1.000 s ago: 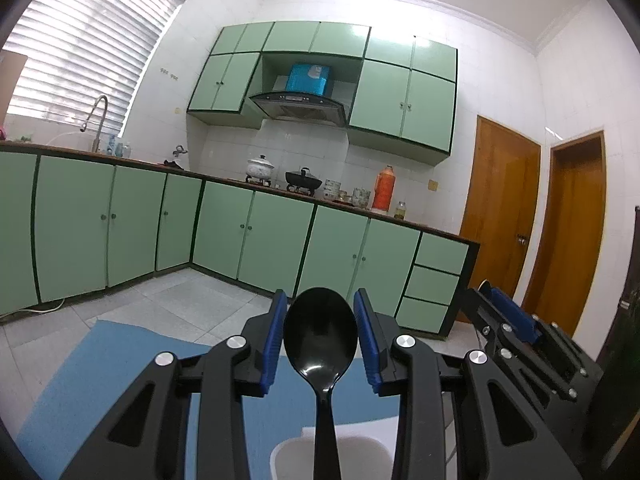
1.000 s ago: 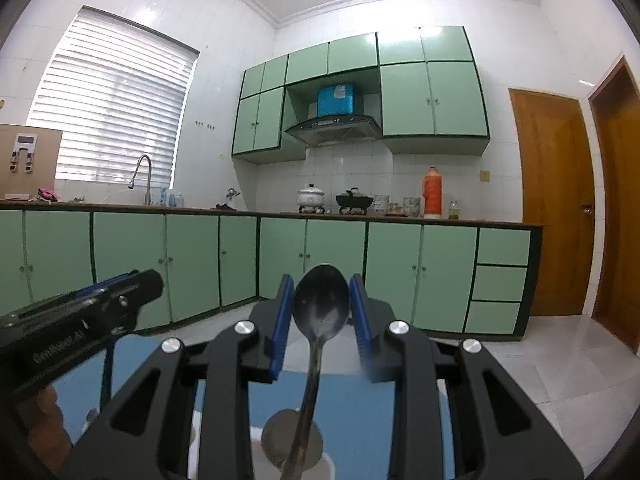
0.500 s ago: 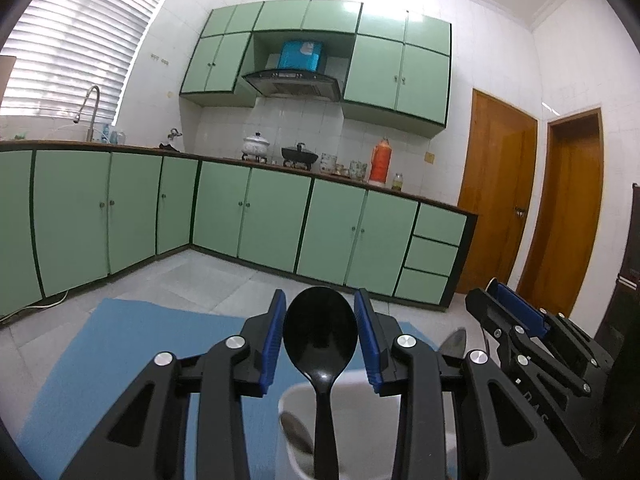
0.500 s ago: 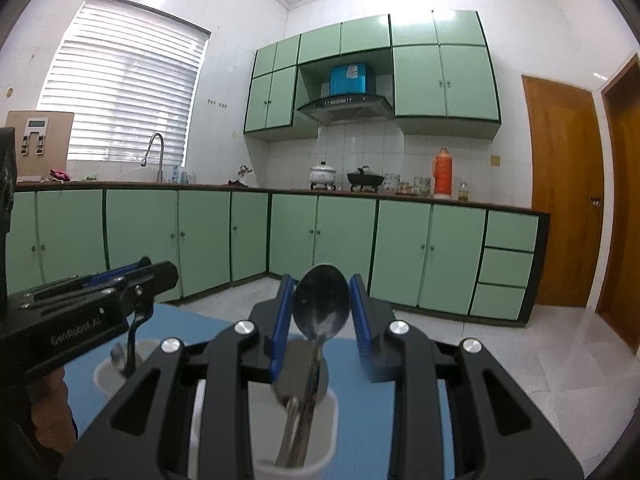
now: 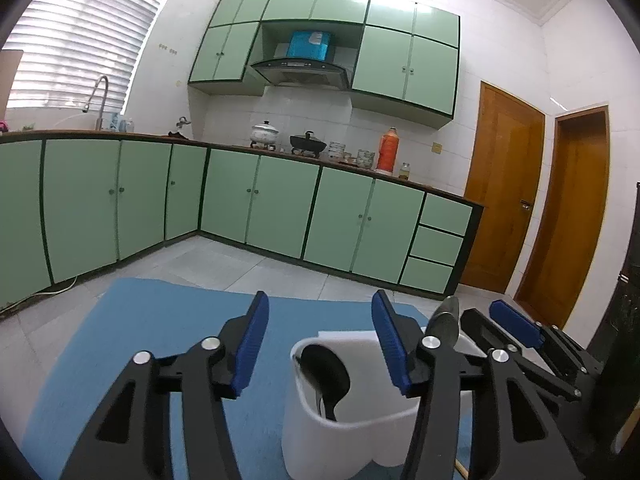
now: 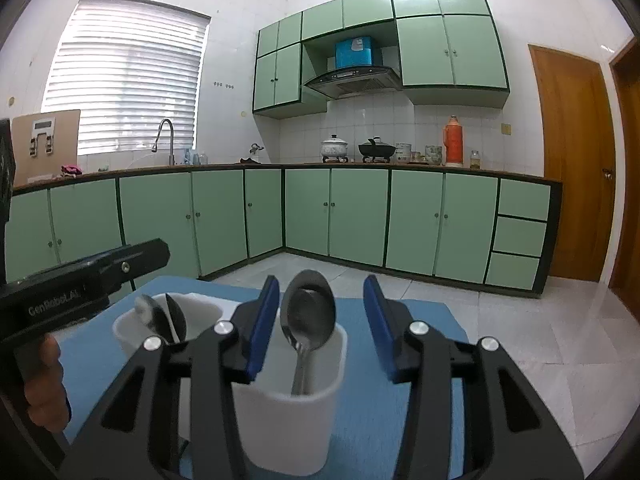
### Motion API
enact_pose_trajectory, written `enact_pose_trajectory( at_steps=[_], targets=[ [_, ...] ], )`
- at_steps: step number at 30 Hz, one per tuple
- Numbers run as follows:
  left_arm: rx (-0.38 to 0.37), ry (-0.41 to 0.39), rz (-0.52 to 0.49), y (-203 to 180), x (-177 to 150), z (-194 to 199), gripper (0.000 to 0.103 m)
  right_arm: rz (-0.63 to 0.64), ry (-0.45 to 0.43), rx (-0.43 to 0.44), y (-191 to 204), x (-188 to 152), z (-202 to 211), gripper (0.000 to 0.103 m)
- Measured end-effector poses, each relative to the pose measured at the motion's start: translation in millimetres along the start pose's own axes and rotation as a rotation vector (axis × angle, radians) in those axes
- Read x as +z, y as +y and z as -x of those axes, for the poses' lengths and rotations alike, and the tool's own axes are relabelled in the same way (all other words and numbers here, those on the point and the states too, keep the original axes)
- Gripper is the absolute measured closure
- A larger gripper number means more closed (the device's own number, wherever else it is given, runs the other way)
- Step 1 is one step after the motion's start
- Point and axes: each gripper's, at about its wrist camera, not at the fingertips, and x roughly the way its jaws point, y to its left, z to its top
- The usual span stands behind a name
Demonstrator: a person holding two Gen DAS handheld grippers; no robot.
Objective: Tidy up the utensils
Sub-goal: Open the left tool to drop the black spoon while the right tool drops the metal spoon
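Note:
My left gripper (image 5: pixel 322 340) hangs over a white cup (image 5: pixel 344 436); its jaws are opening and nothing is between them. A black spoon (image 5: pixel 326 376) stands bowl-up inside that cup, clear of the blue pads. My right gripper (image 6: pixel 320 316) is over a second white cup (image 6: pixel 288 428), its jaws also opening. A metal spoon (image 6: pixel 308 316) stands in this cup between the pads, close to the left one, with a wide gap to the right one. In the right wrist view the left cup (image 6: pixel 124 330) shows the black spoon (image 6: pixel 176 316) and another metal spoon (image 6: pixel 146 312).
Both cups stand side by side on a blue mat (image 5: pixel 140 340) over a pale tiled floor. The other gripper shows at each view's edge: right gripper (image 5: pixel 494 322), left gripper (image 6: pixel 152 254), with a hand (image 6: pixel 44 384) on it. Green kitchen cabinets (image 6: pixel 360 216) line the far walls.
Both grippers sank toward the cups and their jaws spread. The black spoon left the left jaws and now stands in its cup; the metal spoon stands freed in the other.

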Motion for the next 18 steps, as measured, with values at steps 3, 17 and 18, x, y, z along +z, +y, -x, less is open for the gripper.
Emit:
enact_pose_trajectory(
  at_steps=[3,17,18],
  targets=[
    [0.009,-0.002,-0.005,-1,-3,6,0.049,-0.011,0.001,0.001,-1,-1,7,0.054],
    [0.045,-0.030,-0.077,-15,-23,58,0.015,-0.050,-0.010,-0.026,-11,-3,62,0.021],
    [0.048,-0.031,-0.077,-15,-26,65,0.014,-0.051,-0.010,-0.027,-12,-5,66,0.020]
  ],
)
